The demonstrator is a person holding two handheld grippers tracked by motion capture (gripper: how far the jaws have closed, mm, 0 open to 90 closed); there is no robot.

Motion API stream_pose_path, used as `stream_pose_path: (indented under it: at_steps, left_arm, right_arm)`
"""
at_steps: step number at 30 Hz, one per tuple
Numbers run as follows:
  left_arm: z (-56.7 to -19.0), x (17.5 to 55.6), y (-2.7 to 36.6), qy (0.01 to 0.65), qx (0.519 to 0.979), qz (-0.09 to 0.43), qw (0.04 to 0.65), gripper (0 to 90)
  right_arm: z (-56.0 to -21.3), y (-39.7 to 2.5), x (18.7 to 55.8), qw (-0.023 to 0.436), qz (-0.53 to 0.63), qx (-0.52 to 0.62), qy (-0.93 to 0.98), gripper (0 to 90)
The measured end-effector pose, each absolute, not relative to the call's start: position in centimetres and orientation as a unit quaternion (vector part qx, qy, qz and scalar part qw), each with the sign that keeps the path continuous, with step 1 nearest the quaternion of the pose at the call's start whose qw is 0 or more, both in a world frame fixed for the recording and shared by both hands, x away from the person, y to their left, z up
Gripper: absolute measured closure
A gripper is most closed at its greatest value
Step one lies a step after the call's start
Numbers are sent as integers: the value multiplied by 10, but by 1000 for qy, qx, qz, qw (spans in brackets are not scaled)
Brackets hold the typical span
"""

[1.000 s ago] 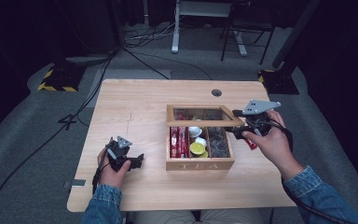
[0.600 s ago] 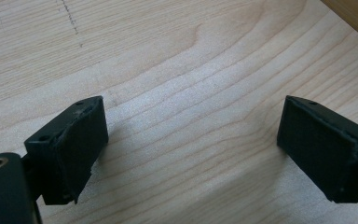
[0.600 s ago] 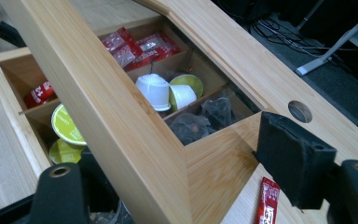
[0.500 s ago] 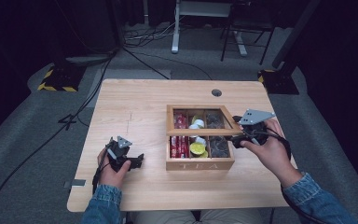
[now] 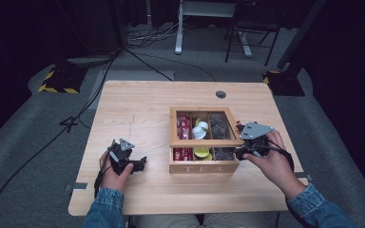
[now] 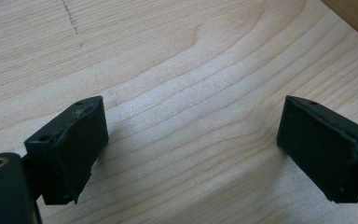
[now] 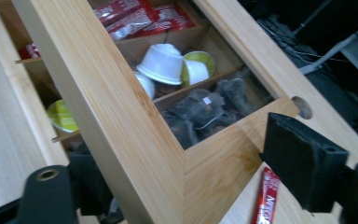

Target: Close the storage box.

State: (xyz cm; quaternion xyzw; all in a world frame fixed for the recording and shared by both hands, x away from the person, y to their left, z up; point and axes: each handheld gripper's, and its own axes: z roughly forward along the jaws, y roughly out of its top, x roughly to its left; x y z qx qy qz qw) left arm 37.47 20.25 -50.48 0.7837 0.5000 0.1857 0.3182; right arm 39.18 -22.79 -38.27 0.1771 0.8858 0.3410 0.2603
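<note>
One wooden tea box (image 5: 204, 166) right of table centre, three compartments across. Right gripper (image 5: 245, 151) pinches its lid frame (image 7: 121, 135). Left gripper (image 5: 140, 164) spread over bare table (image 6: 177, 93). Right gripper view adds one red sachet (image 7: 265, 198) outside the box.

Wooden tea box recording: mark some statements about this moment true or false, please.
1. The lid of the wooden tea box is fully shut. False: it is partly raised, with the right gripper at its corner.
2. The left gripper is open over bare wooden table. True.
3. White capsules lie in the middle compartment. True.
4. The red sachet outside the box lies left of it. False: beside its right side.
</note>
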Motion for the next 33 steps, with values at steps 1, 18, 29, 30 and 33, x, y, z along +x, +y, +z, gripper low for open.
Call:
stream_pose_path:
  at_steps: [1,18,29,30,33]
  left_arm:
    - [-505,375,202,500,784,186,318,89]
    - [-505,375,202,500,784,186,318,89]
    - [-505,374,202,501,784,185,317,89]
    - [-505,374,203,499,785,185,316,89]
    - [-505,373,203,498,785,186,316,89]
  right_arm:
    - [-383,-228,392,260,341,177,886,205]
    - [-410,-222,374,239,310,156,907,175]
    - [-403,-219,364,185,328,175,910,265]
    - [-401,-220,365,179,333,177,909,265]
    - [-393,-226,368,173,352,192,900,265]
